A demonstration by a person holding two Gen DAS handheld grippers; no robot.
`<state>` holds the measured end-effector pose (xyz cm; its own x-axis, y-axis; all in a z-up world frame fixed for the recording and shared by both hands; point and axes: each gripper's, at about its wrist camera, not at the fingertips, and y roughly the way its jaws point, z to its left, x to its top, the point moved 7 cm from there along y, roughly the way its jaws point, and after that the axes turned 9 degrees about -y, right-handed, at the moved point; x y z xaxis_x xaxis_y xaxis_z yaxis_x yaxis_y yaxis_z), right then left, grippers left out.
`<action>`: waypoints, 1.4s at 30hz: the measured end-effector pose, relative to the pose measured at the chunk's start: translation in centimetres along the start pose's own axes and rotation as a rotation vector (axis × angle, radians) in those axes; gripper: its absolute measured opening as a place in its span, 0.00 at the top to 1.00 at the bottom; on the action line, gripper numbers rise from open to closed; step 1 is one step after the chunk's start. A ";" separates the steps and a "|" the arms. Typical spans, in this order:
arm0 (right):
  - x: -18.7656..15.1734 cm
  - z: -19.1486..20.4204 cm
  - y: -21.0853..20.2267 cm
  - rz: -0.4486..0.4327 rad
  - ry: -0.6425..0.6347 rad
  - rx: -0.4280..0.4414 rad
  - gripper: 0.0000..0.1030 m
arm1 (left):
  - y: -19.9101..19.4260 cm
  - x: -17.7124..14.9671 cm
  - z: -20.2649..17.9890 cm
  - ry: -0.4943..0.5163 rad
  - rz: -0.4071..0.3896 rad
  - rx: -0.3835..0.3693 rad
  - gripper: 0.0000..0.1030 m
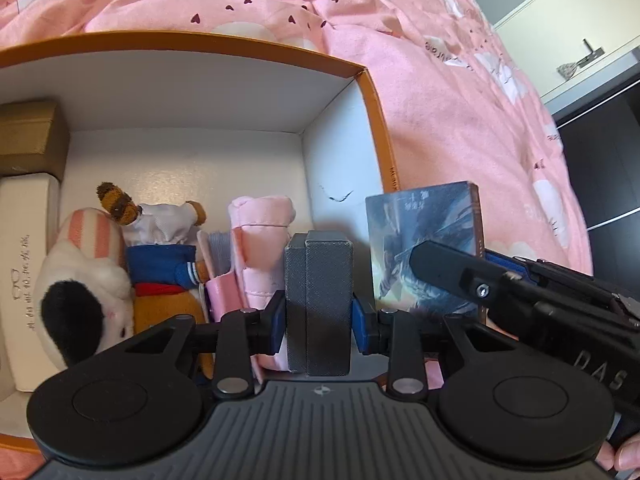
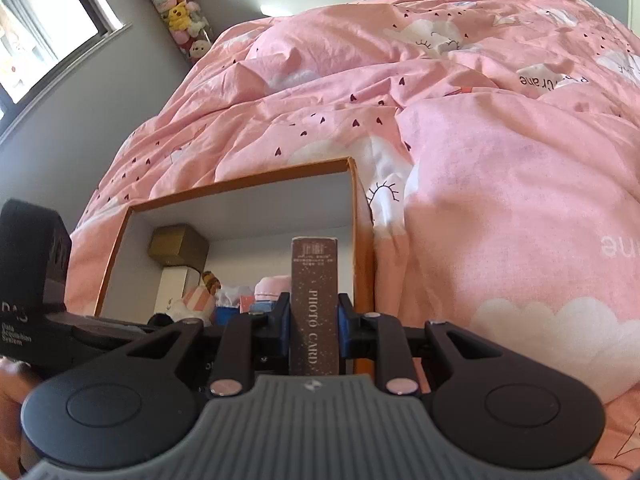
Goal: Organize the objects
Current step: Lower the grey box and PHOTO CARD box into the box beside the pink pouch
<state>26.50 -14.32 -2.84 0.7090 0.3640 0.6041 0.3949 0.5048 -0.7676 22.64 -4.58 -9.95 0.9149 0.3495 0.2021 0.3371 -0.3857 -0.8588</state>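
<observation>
Left wrist view: left gripper clamped on upright grey rectangular box, held over orange-rimmed white cardboard storage box on pink patterned duvet. Inside storage box: striped white plush toy, brown doll in white-and-blue sailor outfit, rolled pink fabric, gold-brown carton, white lettered case. Right gripper's black arm at right edge, against blue illustrated card box.

Right wrist view: right gripper clamped on brown "PHOTO CARD" spine of that card box, upright just inside storage box's right wall.
</observation>
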 end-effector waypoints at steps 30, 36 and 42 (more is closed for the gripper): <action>-0.4 -1.9 0.3 0.013 0.073 -0.094 0.77 | 1.3 0.3 -1.3 0.010 0.040 0.137 0.62; -0.8 -2.5 0.1 -0.002 0.096 -0.093 0.77 | 2.1 1.1 -2.1 -0.004 0.079 0.147 0.58; -1.2 -3.0 0.0 -0.004 0.093 -0.081 0.77 | 1.3 1.4 -1.5 -0.064 0.108 0.008 0.44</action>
<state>27.35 -17.12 -4.20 0.7567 0.2860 0.5879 0.4416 0.4396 -0.7821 24.67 -5.90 -10.09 0.9297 0.3601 0.0779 0.2354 -0.4178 -0.8775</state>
